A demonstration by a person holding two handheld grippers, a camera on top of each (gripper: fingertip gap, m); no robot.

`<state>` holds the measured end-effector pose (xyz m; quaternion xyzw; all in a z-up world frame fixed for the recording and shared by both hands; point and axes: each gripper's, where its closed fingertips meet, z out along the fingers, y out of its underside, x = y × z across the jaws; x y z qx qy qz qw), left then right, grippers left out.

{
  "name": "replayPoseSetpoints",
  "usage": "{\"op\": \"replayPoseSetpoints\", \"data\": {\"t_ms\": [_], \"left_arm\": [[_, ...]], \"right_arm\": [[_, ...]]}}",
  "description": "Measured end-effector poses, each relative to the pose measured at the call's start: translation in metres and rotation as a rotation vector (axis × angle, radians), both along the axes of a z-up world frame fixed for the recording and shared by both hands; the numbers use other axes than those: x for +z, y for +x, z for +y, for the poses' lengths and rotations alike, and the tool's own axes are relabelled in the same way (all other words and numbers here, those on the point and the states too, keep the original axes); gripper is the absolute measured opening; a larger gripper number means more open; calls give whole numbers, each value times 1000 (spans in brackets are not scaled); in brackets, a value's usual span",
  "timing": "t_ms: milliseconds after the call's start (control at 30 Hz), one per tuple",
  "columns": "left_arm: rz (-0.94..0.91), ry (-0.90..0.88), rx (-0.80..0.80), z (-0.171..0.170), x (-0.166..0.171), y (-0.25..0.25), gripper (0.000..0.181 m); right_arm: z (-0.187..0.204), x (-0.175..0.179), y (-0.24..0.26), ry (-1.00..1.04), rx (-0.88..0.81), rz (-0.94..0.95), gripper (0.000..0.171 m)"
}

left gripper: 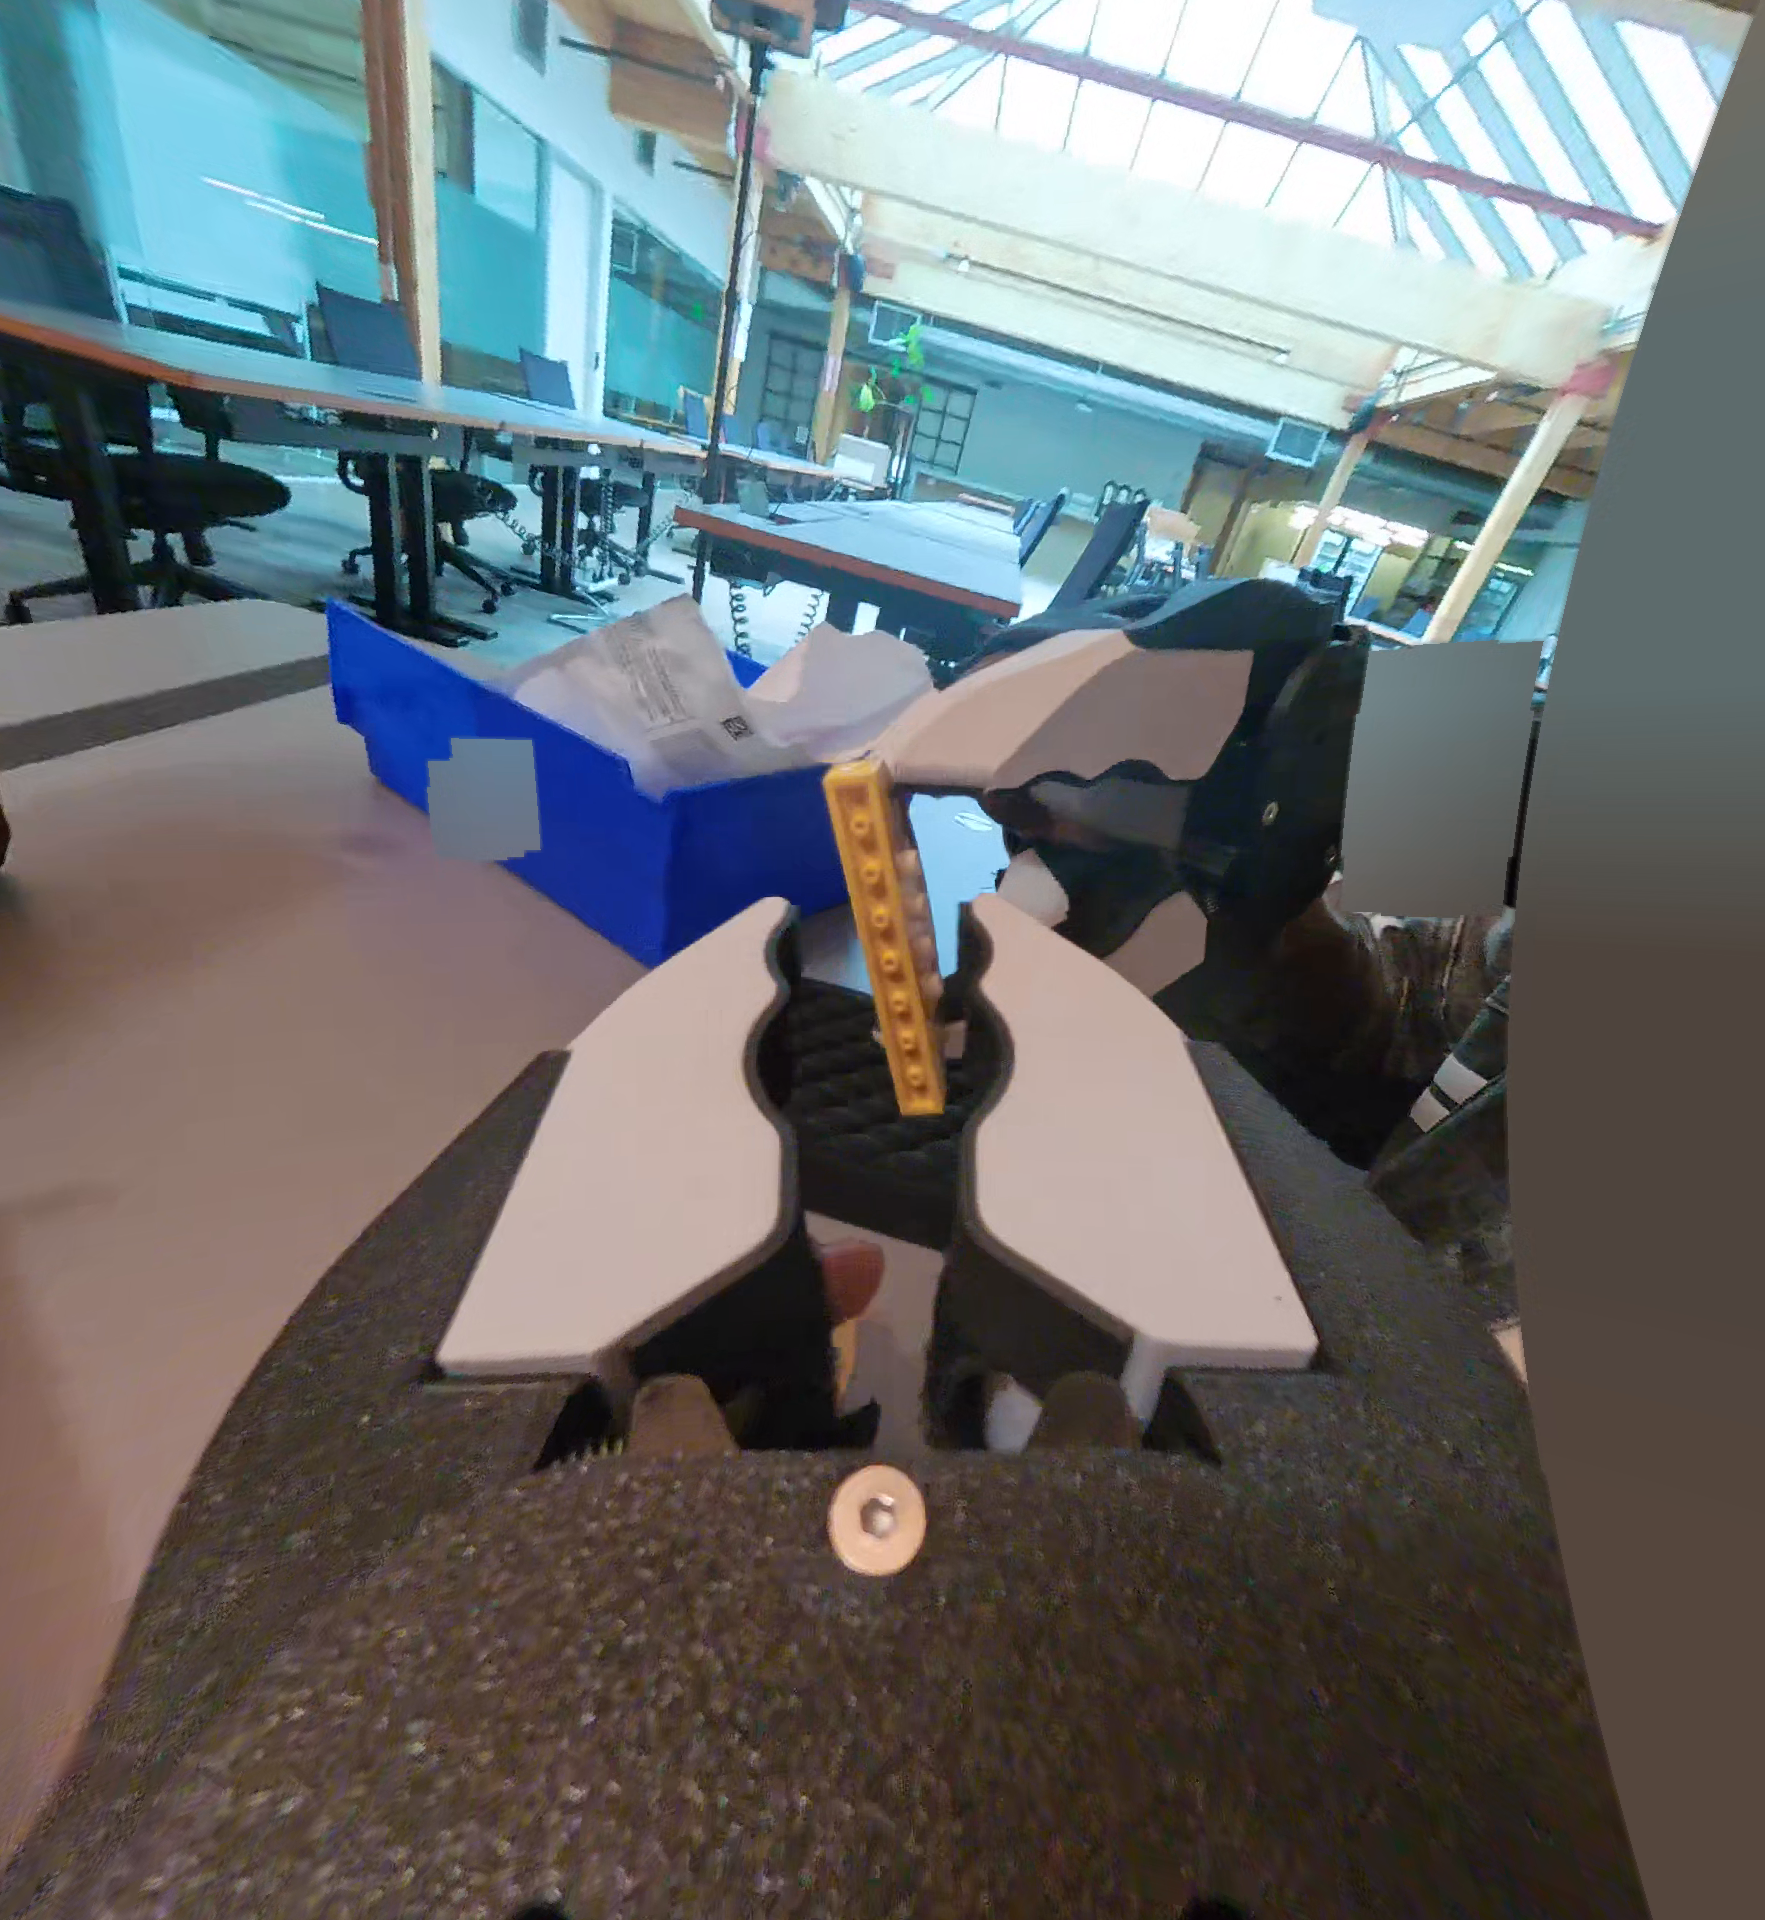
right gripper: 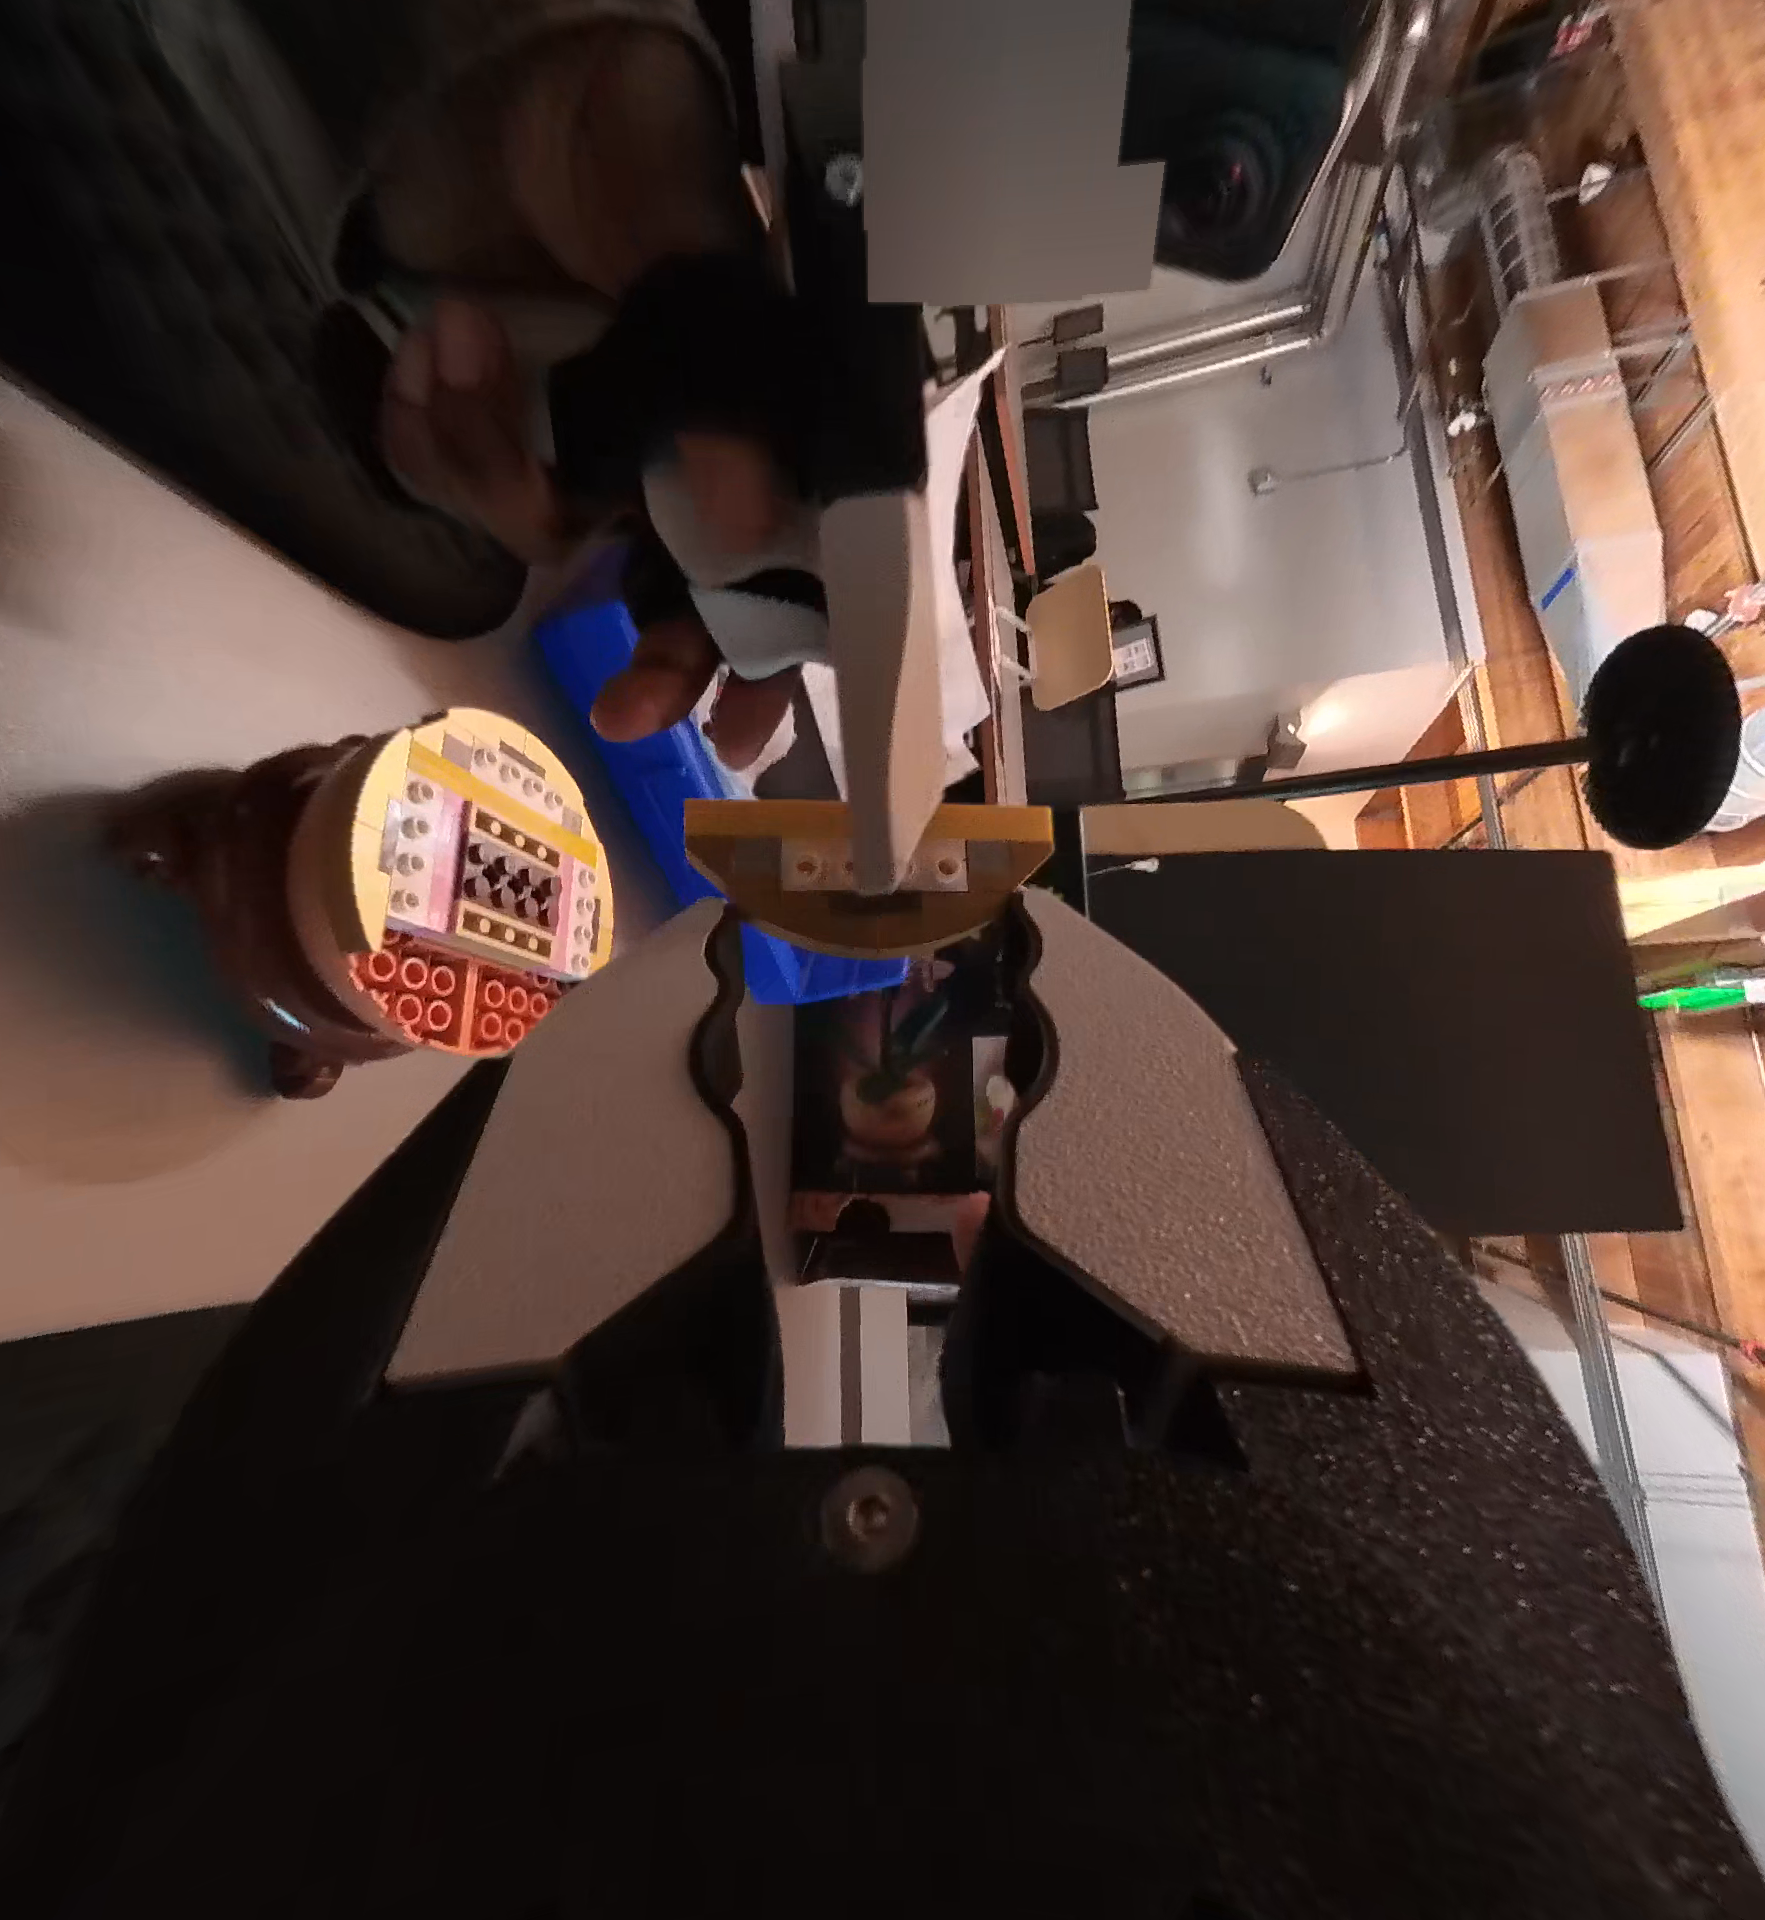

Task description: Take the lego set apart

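The flat yellow half-round lego piece (left gripper: 888, 940) with studs stands on edge between the two tongs, held up above the pale table (left gripper: 182, 997). The left gripper (left gripper: 876, 914) has its grey fingers parted around the piece's lower end; whether they touch it I cannot tell. The right gripper (right gripper: 867, 914) closes on the piece's edge. A round, multicoloured lego assembly (right gripper: 478, 883) stands on the table nearby, and a blue plastic bin (left gripper: 597, 821) sits behind
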<state>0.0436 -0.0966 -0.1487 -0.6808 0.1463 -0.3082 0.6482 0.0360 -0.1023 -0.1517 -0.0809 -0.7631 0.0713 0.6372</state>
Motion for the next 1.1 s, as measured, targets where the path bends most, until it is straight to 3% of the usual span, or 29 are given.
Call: {"op": "replayPoseSetpoints", "data": {"t_ms": [67,167,267,400,467,567,667,700,733,1100], "left_arm": [[20,20,-19,-4,2,4,13],[15,63,-34,-10,6,7,13],[-97,130,-61,-19,17,2,11],[-172,164,-59,-23,18,-7,11],[-141,161,-69,-23,14,-3,11],[-87,145,-78,-23,9,1,11],[-42,123,-83,-23,3,5,10],[-35,118,-86,-23,2,6,10],[-33,118,-92,-24,2,6,10],[-157,215,-29,-28,22,-7,10]], "right_arm": [[-2,3,1,-2,4,7,48],[-9,5,4,-156,57,1,48],[-10,12,10,-523,137,-57,40],[-9,40,23,-1303,401,-161,28],[-8,39,18,-1514,439,-233,27],[-16,29,10,-1529,439,-290,20],[-22,18,4,-1472,404,-336,25],[-23,18,4,-1475,414,-344,21],[-24,19,5,-1478,429,-351,8],[-21,29,1,-1530,458,-301,7]]}}
